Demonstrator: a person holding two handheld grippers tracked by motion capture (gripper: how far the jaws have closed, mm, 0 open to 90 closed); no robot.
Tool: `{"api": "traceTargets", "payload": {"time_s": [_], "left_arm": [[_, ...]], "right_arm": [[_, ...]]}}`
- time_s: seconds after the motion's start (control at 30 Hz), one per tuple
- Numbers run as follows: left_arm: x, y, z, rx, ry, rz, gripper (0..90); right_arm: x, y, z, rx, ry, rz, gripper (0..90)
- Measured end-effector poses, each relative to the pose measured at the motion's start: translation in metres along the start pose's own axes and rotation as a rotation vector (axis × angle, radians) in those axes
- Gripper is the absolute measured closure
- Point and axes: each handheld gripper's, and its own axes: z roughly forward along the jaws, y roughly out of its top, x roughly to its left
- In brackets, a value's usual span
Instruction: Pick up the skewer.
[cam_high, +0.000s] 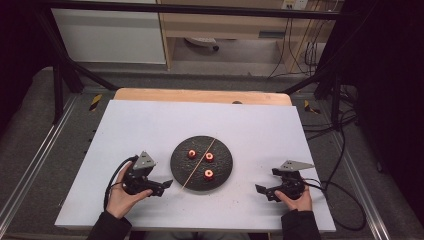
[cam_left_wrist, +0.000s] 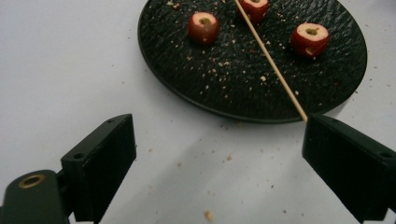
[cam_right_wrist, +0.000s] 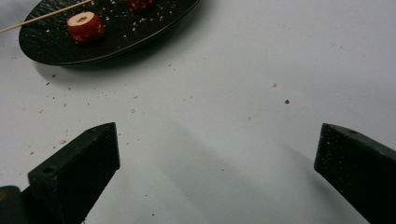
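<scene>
A round black plate (cam_high: 226, 172) with a pebbled, matte surface sits at the middle of a white table (cam_high: 150, 125), carrying 3 small red fruits (cam_high: 208, 174) and 1 thin wooden skewer (cam_high: 199, 165). Each fruit is squat and rounded, with glossy red skin and a pale, cored top that shows a greenish hollow. 2 fruits lie on one side of the skewer and 1 on the other, all apart from each other. The skewer is straight and light tan, laid across the plate from its far rim to its near-left rim, where its end juts just past the edge. Pale crumbs speckle the plate and the table around it.

The left gripper (cam_high: 161, 186), held in the left hand (cam_high: 121, 197), rests just left of the plate, its 2 blocky black jaws spread wide and holding nothing; in the left gripper view, the skewer's near end meets the tip of one jaw. The right gripper (cam_high: 265, 190), held in the right hand (cam_high: 295, 200), lies on bare table right of the plate, well apart from it, jaws likewise wide and empty.
</scene>
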Motion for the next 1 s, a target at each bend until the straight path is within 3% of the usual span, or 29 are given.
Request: {"api": "traceTargets", "payload": {"time_s": [0.6, 0.8, 1.0], "left_arm": [[-0.017, 0.033, 0.029, 0.069, 0.007, 0.013, 16.3], [-0.021, 0.042, 0.04, 0.098, 0.017, 0.014, 22.8], [-0.025, 0.047, 0.05, 0.146, 0.005, -0.02, 33.7]], "right_arm": [[0.0, 0.0, -0.001, 0.004, -0.005, -0.002, 0.9], [0.0, 0.0, 0.0, 0.005, -0.004, -0.003, 1.0], [0.0, 0.0, 0.0, 0.003, -0.003, 0.0, 0.9]]}}
